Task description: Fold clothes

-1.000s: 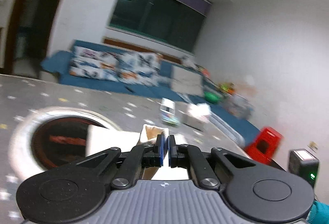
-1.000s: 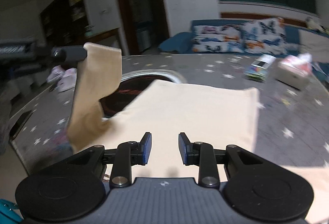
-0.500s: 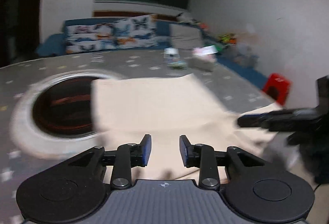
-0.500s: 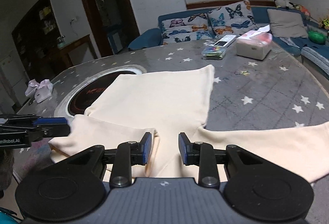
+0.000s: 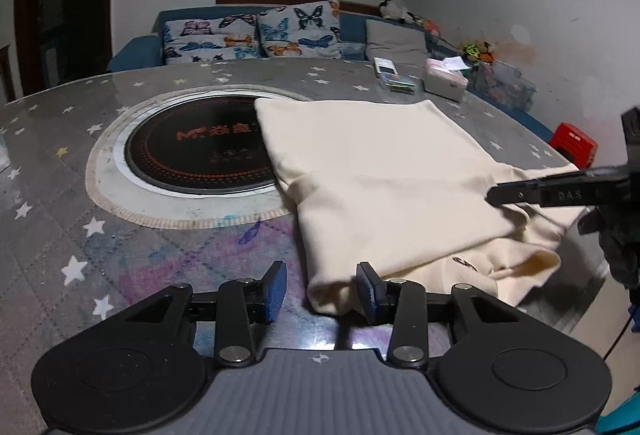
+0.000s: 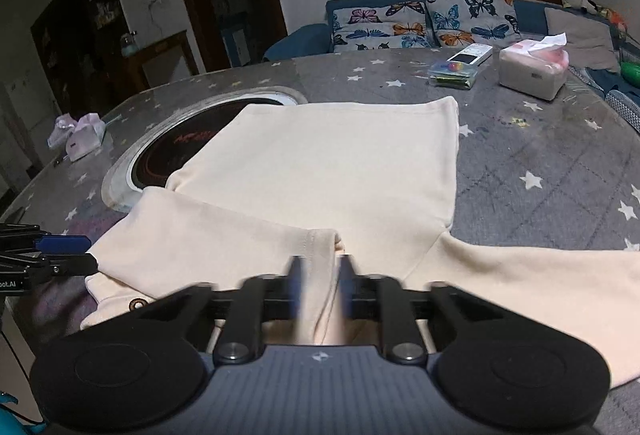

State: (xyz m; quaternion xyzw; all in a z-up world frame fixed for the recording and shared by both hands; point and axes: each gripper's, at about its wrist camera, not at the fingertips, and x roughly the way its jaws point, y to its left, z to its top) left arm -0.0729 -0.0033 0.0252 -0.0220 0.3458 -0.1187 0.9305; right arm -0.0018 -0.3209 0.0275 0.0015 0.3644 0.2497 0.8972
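A cream long-sleeved top lies flat on the grey star-patterned table; it also fills the middle of the right wrist view. One sleeve is folded across its near part; the other sleeve stretches out to the right. My left gripper is open and empty, its jaws on either side of the garment's near corner. My right gripper is open, blurred, with the folded sleeve's cuff between its jaws. Each gripper shows at the edge of the other's view.
A round black cooktop with a white rim is set into the table, partly under the top. At the far side lie a tissue box, a remote and a small clear box. A blue sofa stands behind.
The left gripper let go of the sleeve, laid it across the top, and dropped to the table by the garment's near corner. The right gripper has lowered over the folded cuff.
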